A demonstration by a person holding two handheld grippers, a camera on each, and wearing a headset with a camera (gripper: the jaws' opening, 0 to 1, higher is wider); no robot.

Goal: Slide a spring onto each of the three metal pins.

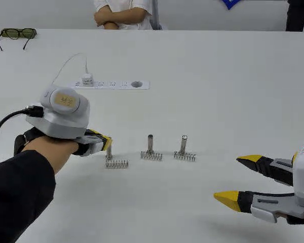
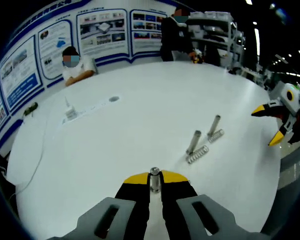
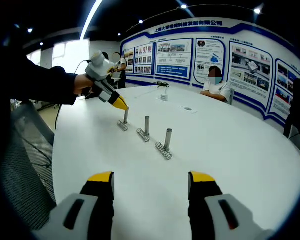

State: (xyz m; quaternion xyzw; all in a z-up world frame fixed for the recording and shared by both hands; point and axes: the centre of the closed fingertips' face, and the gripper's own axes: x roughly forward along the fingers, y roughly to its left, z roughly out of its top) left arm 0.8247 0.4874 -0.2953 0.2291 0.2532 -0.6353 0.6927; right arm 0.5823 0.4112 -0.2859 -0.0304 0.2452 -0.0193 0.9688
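Three upright metal pins stand in a row on the white table: a left pin, a middle pin and a right pin. A spring lies flat at each pin's foot: left spring, middle spring, right spring. My left gripper is shut on the left pin, its yellow tips around the pin's top. My right gripper hovers open to the right of the row, its jaws holding nothing and facing the pins.
A white power strip with a plug and cable lies behind the pins. Dark glasses rest at the far left corner. A person sits at the table's far edge. Poster boards line the wall.
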